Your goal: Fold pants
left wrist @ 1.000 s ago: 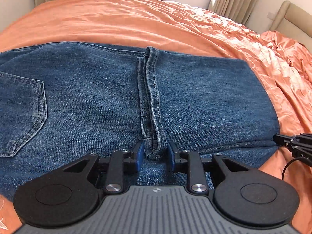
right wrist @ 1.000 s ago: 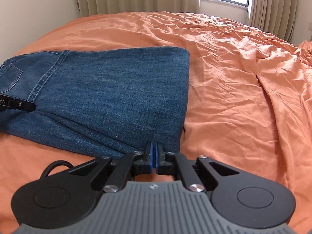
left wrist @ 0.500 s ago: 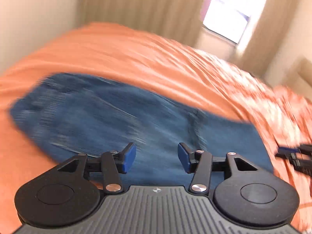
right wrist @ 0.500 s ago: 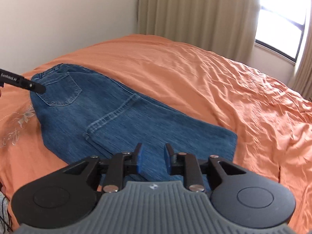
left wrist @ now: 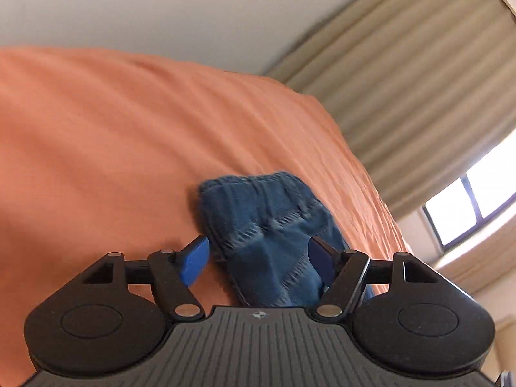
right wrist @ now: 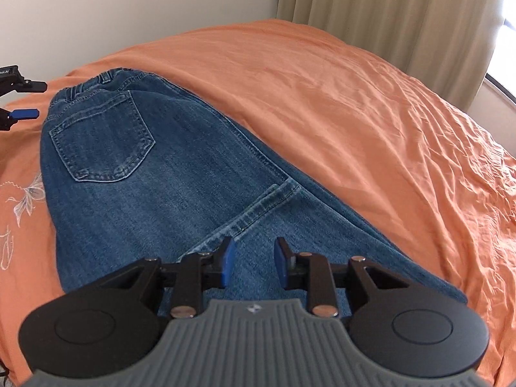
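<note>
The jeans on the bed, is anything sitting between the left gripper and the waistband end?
Nothing visible. In the right wrist view the left gripper hangs open just beside the waistband of the jeans, with only bare orange bedspread between them. Its jaws have just been opening, with nothing clamped between them.

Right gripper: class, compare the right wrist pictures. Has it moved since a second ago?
Yes. The right gripper has left the jeans' folded edge, now hanging above their hems, nearer the back pocket.
</note>
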Available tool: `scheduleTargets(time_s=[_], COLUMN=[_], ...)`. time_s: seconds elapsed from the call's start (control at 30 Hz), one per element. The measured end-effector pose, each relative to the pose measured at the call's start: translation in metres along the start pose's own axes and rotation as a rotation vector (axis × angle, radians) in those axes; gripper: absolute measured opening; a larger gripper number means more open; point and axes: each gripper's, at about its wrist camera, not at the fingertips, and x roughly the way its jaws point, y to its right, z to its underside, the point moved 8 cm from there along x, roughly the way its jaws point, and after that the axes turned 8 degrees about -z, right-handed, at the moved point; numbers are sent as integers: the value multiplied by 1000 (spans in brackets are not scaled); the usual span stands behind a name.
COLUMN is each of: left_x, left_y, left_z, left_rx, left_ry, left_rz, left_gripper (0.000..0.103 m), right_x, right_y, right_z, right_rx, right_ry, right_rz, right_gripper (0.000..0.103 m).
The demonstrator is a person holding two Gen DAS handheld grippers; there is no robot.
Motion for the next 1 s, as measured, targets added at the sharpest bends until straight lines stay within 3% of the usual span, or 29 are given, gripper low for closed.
scheduleTargets(time_s=[0.13, 0.4, 0.5, 0.67, 0.8, 1.0], left_x=[34, 69, 72, 72, 68, 18], left_y=[-8, 5, 5, 8, 21, 73], left_z=[4, 6, 6, 5, -2, -17], left_rx=[-81, -16, 13, 20, 15, 110], left_ry=[-2, 53, 76, 66, 61, 128], left_rz=[42, 64, 57, 53, 41, 48], left_gripper=[81, 81, 76, 54, 28, 18], right_x=[32, 78, 92, 99, 86, 21], right_y=[7, 12, 12, 12, 9, 9], right_z=[-7, -14, -10, -11, -16, -11], right_rx=[-23, -42, -18, -2, 32, 80], right_ry=[-44, -94, -127, -146, -111, -1], right_rz=[14, -36, -50, -48, -22, -13], right_gripper=[23, 23, 25, 26, 26, 23])
